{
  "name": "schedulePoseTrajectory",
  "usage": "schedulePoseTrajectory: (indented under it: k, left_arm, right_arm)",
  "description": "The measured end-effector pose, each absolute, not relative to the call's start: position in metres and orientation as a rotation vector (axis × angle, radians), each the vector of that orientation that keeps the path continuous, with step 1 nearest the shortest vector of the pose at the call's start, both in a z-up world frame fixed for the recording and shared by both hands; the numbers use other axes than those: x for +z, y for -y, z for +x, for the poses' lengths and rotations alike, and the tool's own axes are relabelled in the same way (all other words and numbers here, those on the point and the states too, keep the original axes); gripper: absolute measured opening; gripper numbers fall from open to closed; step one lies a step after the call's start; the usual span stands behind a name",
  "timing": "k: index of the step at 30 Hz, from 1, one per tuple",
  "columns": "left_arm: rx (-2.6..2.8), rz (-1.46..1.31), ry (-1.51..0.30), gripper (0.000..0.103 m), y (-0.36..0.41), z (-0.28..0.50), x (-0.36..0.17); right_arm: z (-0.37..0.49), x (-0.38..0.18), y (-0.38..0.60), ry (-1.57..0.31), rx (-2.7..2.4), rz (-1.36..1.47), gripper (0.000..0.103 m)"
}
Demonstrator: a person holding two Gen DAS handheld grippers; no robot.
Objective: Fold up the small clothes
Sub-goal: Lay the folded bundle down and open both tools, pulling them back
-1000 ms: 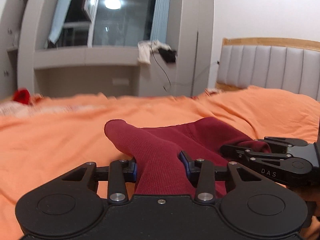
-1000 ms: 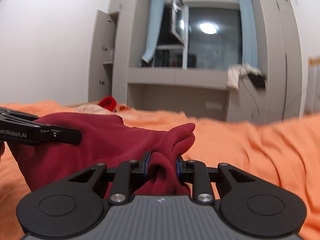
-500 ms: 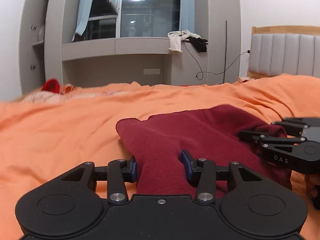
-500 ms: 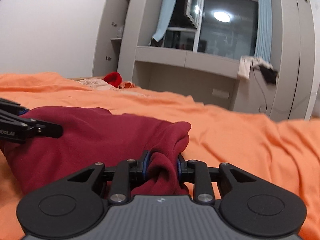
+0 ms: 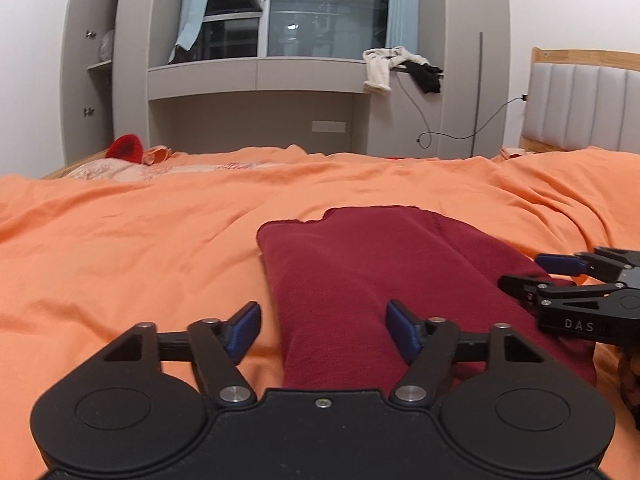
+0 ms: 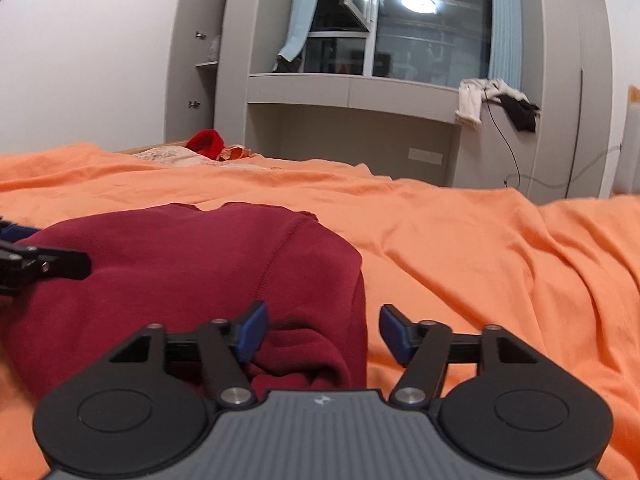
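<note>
The dark red garment [image 5: 360,276] is laid flat on the orange bed cover [image 5: 140,248], directly ahead of both claws and reaching back under them. Its long axis is seen to run away from the claws, toward the far edge of the bed, where its folded end lies.

The left claw [image 5: 323,330] is being opened; its blue pads [image 5: 244,326] are spread apart and no longer pressed on the cloth, though the garment's left strip still lies between them. The right claw [image 6: 320,332] is likewise being opened: the bunched near corner of the garment is found just inside its left pad [image 6: 252,330], while bare bed cover is seen under its right pad. Nothing is gripped by either claw.

The garment's left border is placed slightly inside the left claw's span, and its right border inside the right claw's span, so each claw is matched to its own side. Both are judged about equally near to the near edge. The fold just laid down is judged complete, and a further fold would call for that near edge, or the side borders, to be taken up again.
</note>
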State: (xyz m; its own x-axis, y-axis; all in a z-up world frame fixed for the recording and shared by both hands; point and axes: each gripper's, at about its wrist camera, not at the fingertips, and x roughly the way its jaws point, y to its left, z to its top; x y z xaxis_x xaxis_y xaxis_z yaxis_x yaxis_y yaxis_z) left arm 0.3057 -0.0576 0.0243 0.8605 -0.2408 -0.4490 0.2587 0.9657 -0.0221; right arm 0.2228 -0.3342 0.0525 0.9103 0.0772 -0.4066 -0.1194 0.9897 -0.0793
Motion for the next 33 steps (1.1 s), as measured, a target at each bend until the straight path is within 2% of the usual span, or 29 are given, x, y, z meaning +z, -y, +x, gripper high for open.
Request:
schedulePoseTrajectory:
  k: [2,7,10,19,33]
  left_arm:
    - [-0.242,0.025,-0.476,0.084,0.056,0.306,0.024]
    - [-0.220,0.000,-0.491,0.091,0.053,0.306,0.023]
    - [-0.202,-0.015,-0.490,0.100,0.051,0.303,0.025]
    - [-0.186,-0.033,-0.438,0.102,0.051,0.283,0.044]
    - [-0.217,-0.075,-0.207,0.102,0.055,0.202,0.082]
  right_arm:
    - [0.223,0.052,0.339,-0.422,0.094,-0.079,0.079]
    - [0.220,0.055,0.345,-0.414,0.076,-0.049,0.093]
    - [0.214,0.059,0.346,-0.388,0.085,-0.041,0.103]
    - [0.173,0.080,0.349,-0.268,0.098,0.016,0.103]
    - [0.089,0.111,0.332,-0.048,0.104,0.001,0.103]
